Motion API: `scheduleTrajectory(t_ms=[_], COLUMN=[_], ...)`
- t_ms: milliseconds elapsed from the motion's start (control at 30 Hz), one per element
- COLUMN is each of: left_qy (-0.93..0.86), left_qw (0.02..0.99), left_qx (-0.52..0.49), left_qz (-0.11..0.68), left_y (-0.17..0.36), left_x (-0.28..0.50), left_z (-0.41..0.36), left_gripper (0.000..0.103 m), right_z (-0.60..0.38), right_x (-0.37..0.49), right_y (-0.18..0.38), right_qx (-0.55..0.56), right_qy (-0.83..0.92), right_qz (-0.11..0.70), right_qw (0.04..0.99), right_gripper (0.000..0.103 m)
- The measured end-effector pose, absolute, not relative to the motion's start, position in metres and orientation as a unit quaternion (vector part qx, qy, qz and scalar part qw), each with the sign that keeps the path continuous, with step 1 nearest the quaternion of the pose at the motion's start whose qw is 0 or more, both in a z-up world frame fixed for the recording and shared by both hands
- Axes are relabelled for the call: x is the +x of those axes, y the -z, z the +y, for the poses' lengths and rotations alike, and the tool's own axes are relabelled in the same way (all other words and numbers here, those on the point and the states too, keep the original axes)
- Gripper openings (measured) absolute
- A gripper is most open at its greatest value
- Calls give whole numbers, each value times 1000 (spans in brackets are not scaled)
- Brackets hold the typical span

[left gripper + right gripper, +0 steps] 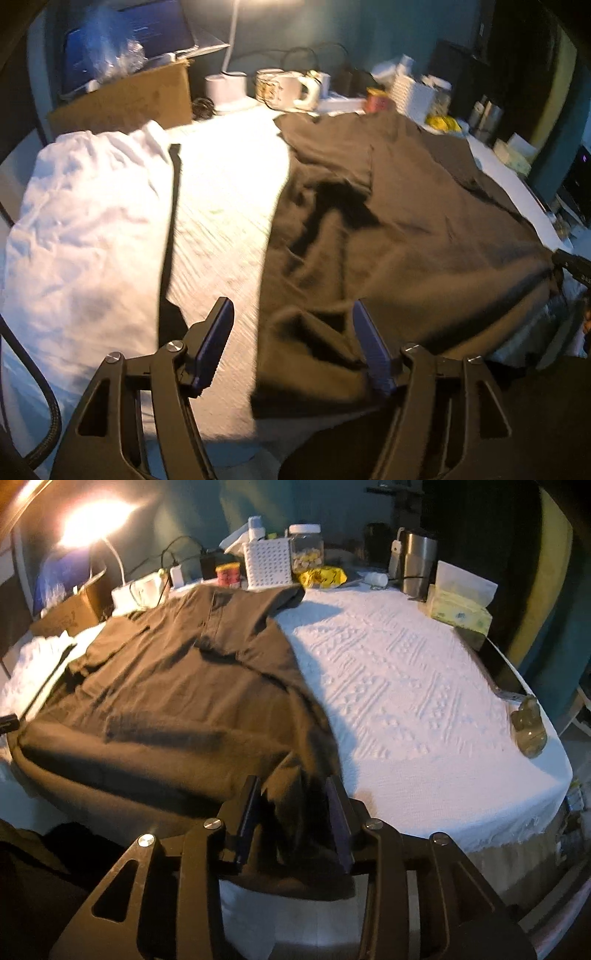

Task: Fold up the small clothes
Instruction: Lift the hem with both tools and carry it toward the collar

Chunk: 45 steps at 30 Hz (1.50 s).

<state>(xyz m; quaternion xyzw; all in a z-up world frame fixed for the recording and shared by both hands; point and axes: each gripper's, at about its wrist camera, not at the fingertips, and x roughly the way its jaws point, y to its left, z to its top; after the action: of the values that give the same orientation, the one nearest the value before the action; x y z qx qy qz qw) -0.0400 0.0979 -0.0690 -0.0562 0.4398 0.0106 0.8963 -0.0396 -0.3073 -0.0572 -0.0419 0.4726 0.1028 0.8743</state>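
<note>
A dark brown shirt [388, 221] lies spread on the white textured tablecloth [221, 229], its near hem at the table's front edge. My left gripper [291, 325] is open over the shirt's near left corner, with the cloth under the right finger. In the right wrist view the shirt [184, 686] covers the left half of the tablecloth [424, 709]. My right gripper [293, 794] has its jaws partly open around the shirt's near right corner, which bunches up between the fingers; I cannot tell whether they pinch it.
A crumpled white garment [85, 229] lies left of the shirt with a dark strap [171, 221] beside it. A cardboard box [125, 99], mugs [291, 88], a white basket [267, 563], a jar [306, 550], a tissue pack [460, 609] and a small glass bottle [530, 731] stand at the table's edges.
</note>
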Motion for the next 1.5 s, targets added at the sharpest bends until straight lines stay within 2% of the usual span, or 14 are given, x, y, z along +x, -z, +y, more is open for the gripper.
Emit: scheduleTrajectory(t_ms=[400, 433, 467, 500, 567, 633, 733, 1000, 1500], left_qy=[-9, -8, -6, -5, 1, 2, -5, -33, -57], left_qw=[880, 880, 880, 880, 882, 883, 890, 926, 961], left_qx=[-42, -41, -38, -33, -25, -20, -23, -23, -27], left_qz=[472, 473, 474, 474, 471, 469, 455, 375, 269], left_y=[93, 94, 95, 94, 93, 93, 89, 44, -4], left_x=[-31, -32, -33, -35, -38, -38, -40, -47, -32], left_z=[100, 98, 97, 95, 91, 89, 89, 95, 95], left_gripper=[66, 65, 57, 52, 25, 12, 6, 5, 5], right_z=[-307, -306, -303, -300, -293, -290, -290, -285, -281], right_x=[-18, -18, -18, -19, -21, -22, -22, -20, -10], right_y=[73, 75, 78, 79, 77, 72, 63, 26, -18], right_qx=[-4, -4, -5, -8, -27, -34, -35, -44, -59], right_qy=[-136, -135, -137, -143, -143, -141, -137, -123, -101], right_qz=[509, 511, 513, 513, 508, 501, 487, 436, 356], right_qw=[850, 849, 847, 846, 849, 853, 862, 890, 927], right_gripper=[39, 36, 22, 18, 14, 13, 13, 13, 13])
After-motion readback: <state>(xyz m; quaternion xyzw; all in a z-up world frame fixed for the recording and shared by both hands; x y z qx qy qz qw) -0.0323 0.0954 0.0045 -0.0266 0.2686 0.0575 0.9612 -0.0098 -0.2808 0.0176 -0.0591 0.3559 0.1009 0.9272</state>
